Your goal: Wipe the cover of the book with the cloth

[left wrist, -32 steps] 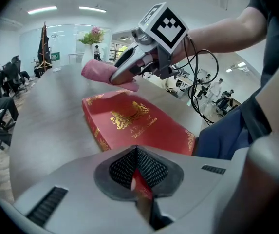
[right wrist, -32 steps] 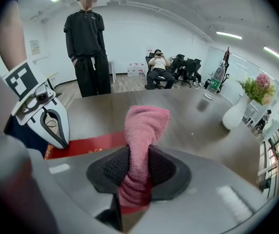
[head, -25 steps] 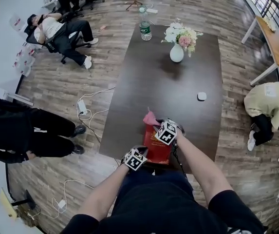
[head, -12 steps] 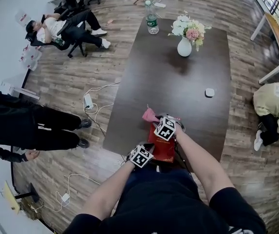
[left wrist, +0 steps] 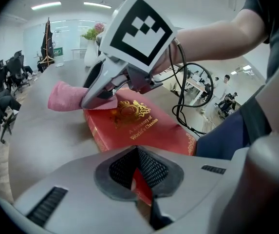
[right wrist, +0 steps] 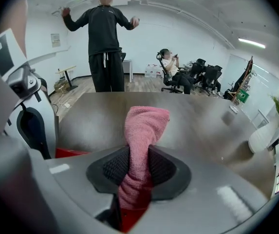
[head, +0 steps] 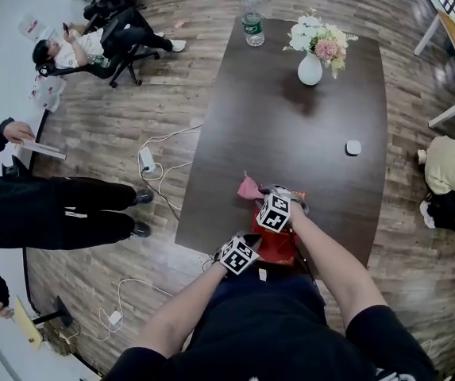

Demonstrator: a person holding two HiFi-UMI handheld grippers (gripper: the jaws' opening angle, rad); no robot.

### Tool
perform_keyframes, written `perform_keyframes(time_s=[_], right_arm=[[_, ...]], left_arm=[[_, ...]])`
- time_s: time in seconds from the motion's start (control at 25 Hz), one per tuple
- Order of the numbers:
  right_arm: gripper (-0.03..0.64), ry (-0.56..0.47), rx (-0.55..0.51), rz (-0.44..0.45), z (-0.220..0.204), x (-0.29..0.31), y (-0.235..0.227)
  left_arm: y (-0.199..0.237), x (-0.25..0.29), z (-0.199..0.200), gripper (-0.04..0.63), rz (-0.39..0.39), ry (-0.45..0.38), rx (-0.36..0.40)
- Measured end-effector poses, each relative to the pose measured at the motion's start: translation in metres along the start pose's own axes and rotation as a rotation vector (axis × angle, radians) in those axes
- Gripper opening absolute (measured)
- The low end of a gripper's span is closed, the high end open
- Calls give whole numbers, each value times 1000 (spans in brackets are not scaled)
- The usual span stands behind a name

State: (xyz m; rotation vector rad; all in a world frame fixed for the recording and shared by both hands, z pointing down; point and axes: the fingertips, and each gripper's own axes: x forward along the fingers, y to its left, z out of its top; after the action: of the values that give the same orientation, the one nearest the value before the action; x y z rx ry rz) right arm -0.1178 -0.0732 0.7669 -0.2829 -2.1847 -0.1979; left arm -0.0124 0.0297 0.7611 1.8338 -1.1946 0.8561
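- Book (left wrist: 144,126): red cover, lying flat at the near edge of the dark table (head: 291,141); it bears a gold crest and the gold title "A Treasury of World's Classics".
- Long axis: runs away from the person, toward the table's far end.
- Left gripper (left wrist: 139,177): jaws closed on the book's near edge.
- Right gripper (right wrist: 135,179): jaws clamped on the pink cloth (right wrist: 144,126), which lies at the book's far left corner, as half a second earlier.

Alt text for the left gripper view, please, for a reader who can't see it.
The left gripper is shut on the near edge of a red book lying on a dark table. At the book's far corner, the right gripper holds a pink cloth.
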Motion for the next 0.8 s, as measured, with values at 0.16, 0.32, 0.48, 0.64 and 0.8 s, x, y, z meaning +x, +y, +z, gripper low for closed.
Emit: perform_keyframes(time_s=[0.16,0.32,0.48,0.64,0.8], right_arm=[[110,-7,-5,-1,2,0,-2],[110,-27,-2,5,-2,0,-3],[110,-23,1,6,-7,-1,-2],[110,-18,3,-2,-13,-5,-5],[110,-13,7,-7,-19,-8,-6]], left_arm=[[-4,5,-7,-5,-47,28,-2],[-4,12,-7,-5,-47,7,-22],[-2,10,-6,-5,-32,-20,-94],[-1,12,-5,-5,-10,-26,-99],[-2,13,-7,-5,20,-20,-99]])
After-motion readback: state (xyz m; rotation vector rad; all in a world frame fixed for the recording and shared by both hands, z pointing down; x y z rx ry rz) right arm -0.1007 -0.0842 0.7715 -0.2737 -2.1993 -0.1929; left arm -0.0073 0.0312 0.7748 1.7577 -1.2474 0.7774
